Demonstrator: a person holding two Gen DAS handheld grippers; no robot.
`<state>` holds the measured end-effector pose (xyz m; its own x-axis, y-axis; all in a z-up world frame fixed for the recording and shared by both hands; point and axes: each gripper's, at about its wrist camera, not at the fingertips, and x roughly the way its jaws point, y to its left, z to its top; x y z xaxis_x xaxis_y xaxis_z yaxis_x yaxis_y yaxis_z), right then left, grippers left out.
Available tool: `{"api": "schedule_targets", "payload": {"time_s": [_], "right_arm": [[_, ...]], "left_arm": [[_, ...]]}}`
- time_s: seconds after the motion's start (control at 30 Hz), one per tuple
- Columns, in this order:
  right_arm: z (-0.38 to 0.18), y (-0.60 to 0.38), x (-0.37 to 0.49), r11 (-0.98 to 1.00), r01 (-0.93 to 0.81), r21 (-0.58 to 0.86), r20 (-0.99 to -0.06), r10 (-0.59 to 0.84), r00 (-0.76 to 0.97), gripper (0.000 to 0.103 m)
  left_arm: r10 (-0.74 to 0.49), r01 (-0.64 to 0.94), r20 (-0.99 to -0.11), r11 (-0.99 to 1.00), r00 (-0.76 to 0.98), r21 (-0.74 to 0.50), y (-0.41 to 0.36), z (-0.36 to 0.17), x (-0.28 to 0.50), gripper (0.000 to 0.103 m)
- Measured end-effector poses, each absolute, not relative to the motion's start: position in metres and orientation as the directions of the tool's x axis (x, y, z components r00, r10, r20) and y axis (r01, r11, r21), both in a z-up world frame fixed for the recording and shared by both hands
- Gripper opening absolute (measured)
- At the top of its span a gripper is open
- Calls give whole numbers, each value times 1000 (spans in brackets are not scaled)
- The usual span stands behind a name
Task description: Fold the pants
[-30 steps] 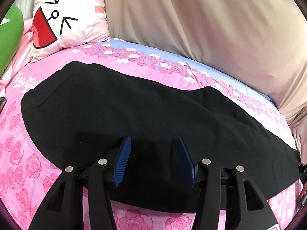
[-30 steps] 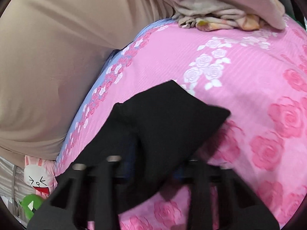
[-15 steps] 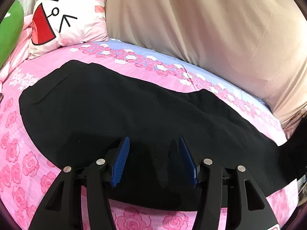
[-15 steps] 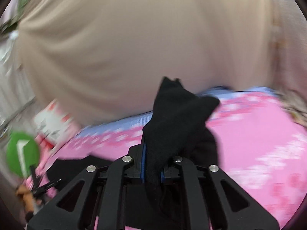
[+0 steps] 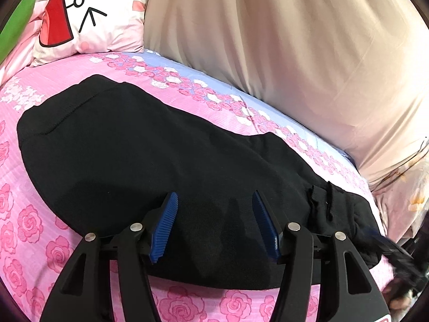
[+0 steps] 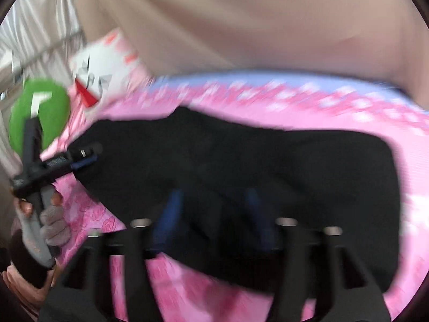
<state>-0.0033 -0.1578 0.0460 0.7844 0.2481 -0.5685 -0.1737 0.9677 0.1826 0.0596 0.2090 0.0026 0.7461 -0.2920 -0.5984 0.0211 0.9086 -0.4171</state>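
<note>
The black pants (image 5: 150, 166) lie flat on the pink rose-print bedspread (image 5: 24, 214), long axis running from the frame's upper left down to its lower right, where a folded-over end sits bunched. At the upper left a cartoon-face pillow (image 5: 88, 18) leans beside a green cushion (image 5: 16, 26); beige fabric (image 5: 295, 53) fills the upper right. The left gripper (image 5: 214, 225) hangs over the near edge of the pants, jaws spreading, nothing pinched. In the blurred right wrist view, the right gripper (image 6: 211, 214) is also spreading above the cloth, pinching nothing.
</note>
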Motion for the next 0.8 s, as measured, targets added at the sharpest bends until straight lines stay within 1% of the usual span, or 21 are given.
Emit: {"api": "schedule_targets", "payload": {"time_s": [0.1, 0.13, 0.23, 0.27, 0.37, 0.4, 0.5, 0.6, 0.67, 0.7, 0.73, 0.77, 0.8], "right_arm": [[51, -214, -35, 977, -4, 214, -571, 128, 811, 63], [45, -242, -40, 966, 71, 247, -597, 94, 796, 66], [27, -287, -57, 928, 216, 305, -635, 29, 772, 67], [25, -292, -61, 922, 224, 317, -630, 28, 776, 67], [34, -277, -55, 934, 170, 313, -596, 54, 801, 67], [40, -264, -50, 948, 131, 289, -587, 68, 807, 67], [54, -207, -24, 986, -40, 160, -577, 126, 807, 67], [47, -154, 9, 987, -161, 11, -616, 134, 776, 67], [27, -129, 38, 980, -183, -83, -663, 83, 744, 67], [19, -124, 47, 977, -182, -108, -677, 62, 734, 65], [11, -125, 56, 978, -168, -127, -683, 36, 730, 49], [6, -132, 63, 982, -154, -110, -697, 34, 716, 29], [6, -139, 66, 987, -151, -62, -705, 63, 706, 1]], "left_arm": [[-294, 29, -589, 908, 753, -417, 209, 5, 57, 57], [-297, 34, -582, 908, 757, -419, 208, 6, 56, 57], [-315, 54, -573, 904, 757, -425, 198, 16, 50, 57], [-334, 74, -571, 900, 750, -430, 188, 22, 49, 57], [-388, 132, -572, 890, 722, -438, 158, 37, 51, 57], [-401, 149, -577, 889, 711, -434, 150, 40, 52, 57], [-410, 181, -601, 897, 687, -404, 123, 42, 57, 57], [-424, 184, -633, 893, 648, -410, 106, 34, 63, 57], [-431, 169, -657, 889, 618, -425, 99, 25, 68, 57], [-432, 163, -667, 889, 607, -427, 98, 21, 70, 57], [-431, 158, -675, 890, 599, -428, 97, 17, 71, 57], [-427, 157, -677, 892, 599, -424, 97, 15, 70, 57], [-416, 156, -681, 898, 603, -411, 97, 14, 70, 57]]}}
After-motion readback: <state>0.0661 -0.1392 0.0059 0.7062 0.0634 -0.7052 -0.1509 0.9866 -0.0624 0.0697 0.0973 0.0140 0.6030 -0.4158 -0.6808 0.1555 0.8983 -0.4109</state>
